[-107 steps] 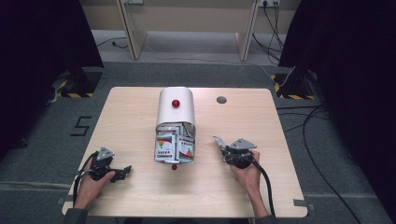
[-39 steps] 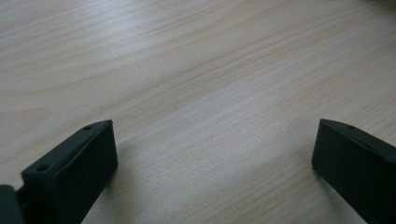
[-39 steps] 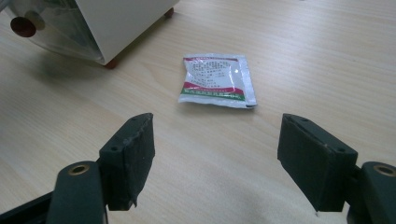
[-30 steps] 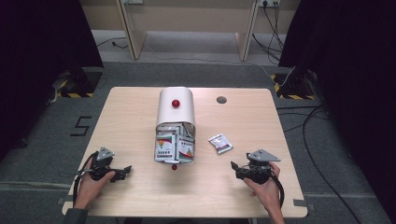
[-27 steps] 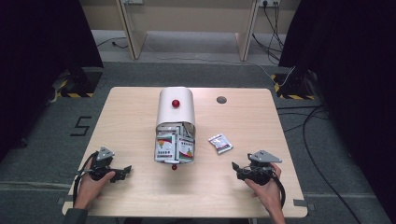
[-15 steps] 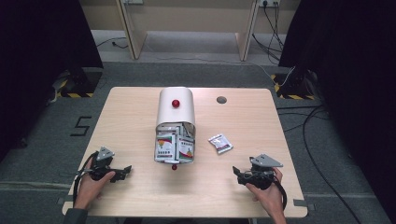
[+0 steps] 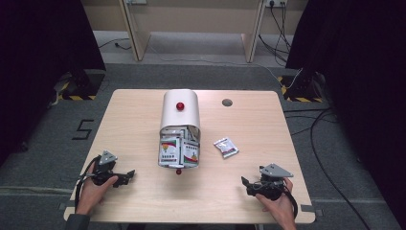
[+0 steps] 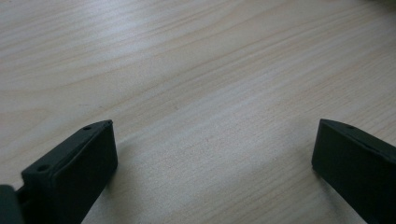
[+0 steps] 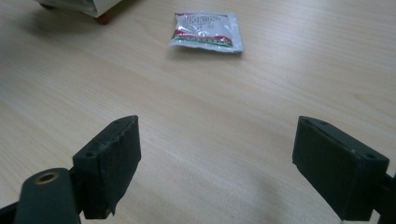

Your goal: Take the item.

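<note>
A white round-topped box (image 7: 179,115) with a red knob stands at the table's middle, its front flap (image 7: 178,153) down and holding several sachets. One small sachet (image 7: 226,147) (image 9: 205,30) lies flat on the wood to the right of the flap. My right gripper (image 7: 246,186) (image 9: 218,121) rests near the front right edge, pointing toward the sachet from a distance. Its jaws have just been opening and stand open over bare wood. My left gripper (image 7: 128,175) (image 8: 215,126) lies near the front left edge, open, with nothing between its fingers.
The wooden table (image 7: 134,120) has a round cable hole (image 7: 227,102) at the back right. A corner of the box flap (image 9: 88,4) with a red foot sits left of the sachet. Cables trail on the floor right of the table.
The right gripper has drawn back from beside the box flap to the front right edge, leaving the sachet lying on the table. The left gripper has stayed put.
</note>
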### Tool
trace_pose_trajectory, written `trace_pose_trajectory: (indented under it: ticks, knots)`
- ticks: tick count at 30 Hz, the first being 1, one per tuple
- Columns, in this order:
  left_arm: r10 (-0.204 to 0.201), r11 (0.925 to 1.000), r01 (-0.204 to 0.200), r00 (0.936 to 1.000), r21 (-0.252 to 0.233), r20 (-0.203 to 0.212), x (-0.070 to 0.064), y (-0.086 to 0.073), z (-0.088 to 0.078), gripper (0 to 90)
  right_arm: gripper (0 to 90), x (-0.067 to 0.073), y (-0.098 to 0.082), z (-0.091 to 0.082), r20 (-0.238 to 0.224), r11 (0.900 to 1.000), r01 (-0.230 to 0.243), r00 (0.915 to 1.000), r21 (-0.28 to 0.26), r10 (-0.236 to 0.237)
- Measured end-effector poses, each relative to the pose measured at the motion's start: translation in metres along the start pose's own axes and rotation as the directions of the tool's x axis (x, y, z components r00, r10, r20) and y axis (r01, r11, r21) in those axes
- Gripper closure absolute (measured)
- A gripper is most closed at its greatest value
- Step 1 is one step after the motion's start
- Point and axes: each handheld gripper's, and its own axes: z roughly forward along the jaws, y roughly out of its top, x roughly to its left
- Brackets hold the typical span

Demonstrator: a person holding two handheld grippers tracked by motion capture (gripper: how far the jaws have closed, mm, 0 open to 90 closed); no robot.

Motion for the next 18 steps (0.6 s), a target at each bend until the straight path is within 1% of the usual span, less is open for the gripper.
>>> trace_pose_trajectory:
  ticks: [3, 8, 10, 12, 14, 15, 18]
  knots:
    - [0.000, 1.0000, 0.000, 1.0000, 0.000, 0.000, 0.000, 0.000, 0.000, 0.0, 16.3, 0.000, -0.005, 0.001, 0.001, 1.000, 0.002, 1.0000, 0.024, -0.002]
    - [0.000, 1.0000, 0.000, 1.0000, 0.000, 0.000, 0.000, 0.000, 0.000, 0.0, 16.6, -0.001, -0.008, 0.000, 0.005, 0.999, 0.006, 1.0000, 0.047, -0.006]
    - [0.000, 1.0000, 0.000, 1.0000, 0.000, 0.000, 0.000, 0.000, 0.000, 0.0, 16.6, -0.001, -0.009, 0.000, 0.016, 0.997, 0.007, 0.9998, 0.075, -0.008]
    - [0.000, 1.0000, 0.000, 1.0000, 0.000, 0.000, 0.000, 0.000, 0.000, 0.0, 16.6, -0.002, -0.011, 0.001, 0.018, 0.995, 0.007, 0.9998, 0.099, -0.009]
    - [0.000, 1.0000, 0.000, 1.0000, 0.000, 0.000, 0.000, 0.000, 0.000, 0.0, 16.6, -0.003, -0.013, 0.002, 0.022, 0.993, 0.012, 0.9997, 0.115, -0.015]
    - [0.000, 1.0000, 0.000, 1.0000, 0.000, 0.000, 0.000, 0.000, 0.000, 0.0, 15.2, -0.003, -0.016, 0.003, 0.027, 0.992, 0.017, 0.9994, 0.122, -0.021]
    - [0.000, 1.0000, 0.000, 1.0000, 0.000, 0.000, 0.000, 0.000, 0.000, 0.0, 15.1, -0.004, -0.016, 0.003, 0.023, 0.992, 0.022, 0.9994, 0.123, -0.025]
